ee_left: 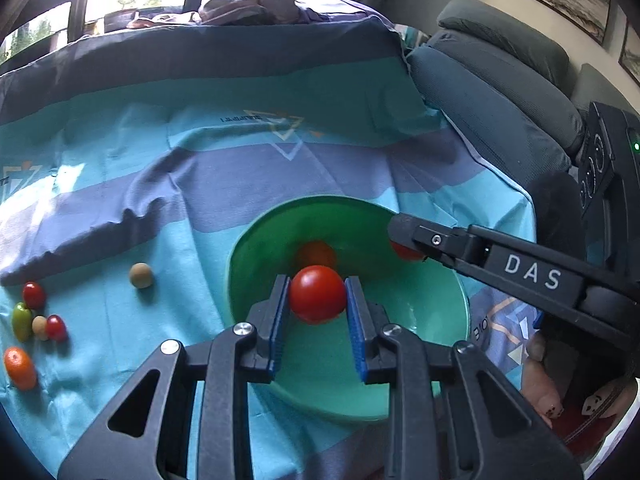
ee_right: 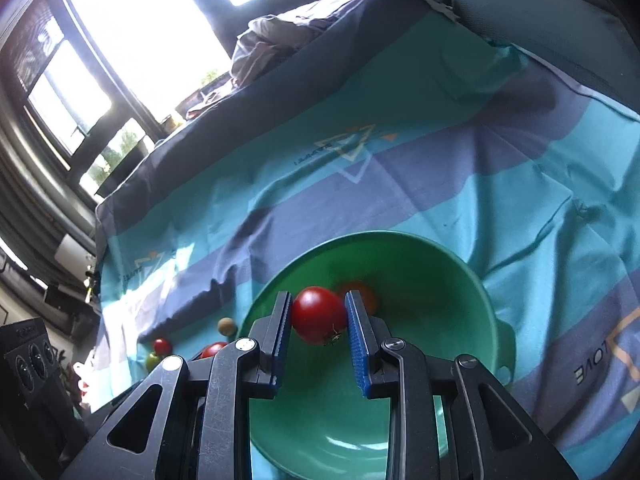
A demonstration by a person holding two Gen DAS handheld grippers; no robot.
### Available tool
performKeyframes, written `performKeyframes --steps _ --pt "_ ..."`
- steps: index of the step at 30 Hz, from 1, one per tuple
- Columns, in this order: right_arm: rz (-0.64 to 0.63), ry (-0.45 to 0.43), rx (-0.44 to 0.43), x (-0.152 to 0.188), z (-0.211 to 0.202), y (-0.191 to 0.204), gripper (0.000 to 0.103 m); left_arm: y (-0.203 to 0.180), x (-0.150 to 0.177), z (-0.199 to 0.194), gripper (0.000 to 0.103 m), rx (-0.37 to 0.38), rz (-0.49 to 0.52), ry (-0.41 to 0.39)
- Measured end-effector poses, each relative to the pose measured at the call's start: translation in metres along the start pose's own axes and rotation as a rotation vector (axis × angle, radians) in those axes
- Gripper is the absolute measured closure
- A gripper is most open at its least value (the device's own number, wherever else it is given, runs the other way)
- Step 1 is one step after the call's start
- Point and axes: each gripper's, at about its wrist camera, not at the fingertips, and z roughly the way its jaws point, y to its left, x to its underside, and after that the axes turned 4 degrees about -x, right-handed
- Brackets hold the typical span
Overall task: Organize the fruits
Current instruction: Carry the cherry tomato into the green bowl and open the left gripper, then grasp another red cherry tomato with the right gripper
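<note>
Holding a cherry tomato (ee_left: 317,294) in each gripper, I have both poised over the green bowl (ee_left: 256,240), the place the fruit is being gathered. My left gripper (ee_left: 317,300) pinches its tomato between the blue pads (ee_left: 280,320), just above the bowl's near slope so a release should drop it inside. My right gripper (ee_right: 319,316), reaching in from the right, clamps a second tomato (ee_right: 319,314), stem end down, over the bowl's far side. One reddish fruit (ee_left: 316,254) already sits at the bottom, blurred. On the striped cloth (ee_left: 160,208) to the left wait the rest: a tan ball (ee_left: 141,275) alone, and farther left a cluster of small red tomatoes, a green one (ee_left: 21,321) and an orange kumquat (ee_left: 19,368). I judge the sorting well short of done, with the left pile untouched.
</note>
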Motion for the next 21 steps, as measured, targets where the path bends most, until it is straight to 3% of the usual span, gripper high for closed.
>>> performKeyframes --steps 7,15,16,18,21 --pt "0.031 0.028 0.113 0.002 0.006 -0.022 0.074 -0.022 0.002 0.025 0.076 0.035 0.028 0.056" --pt "0.029 0.045 0.163 0.003 0.009 -0.03 0.074 -0.023 0.002 0.035 0.075 0.032 0.015 0.086" --pt "0.027 0.042 0.165 0.003 0.007 -0.029 0.073 -0.022 0.002 0.032 0.074 0.032 0.014 0.087" --pt "0.019 0.034 0.173 0.003 0.005 -0.028 0.074 -0.018 0.001 0.026 0.06 0.031 0.012 0.077" --pt "-0.008 0.018 0.166 0.003 0.003 -0.02 0.066 -0.009 0.004 0.008 0.05 0.005 0.009 0.035"
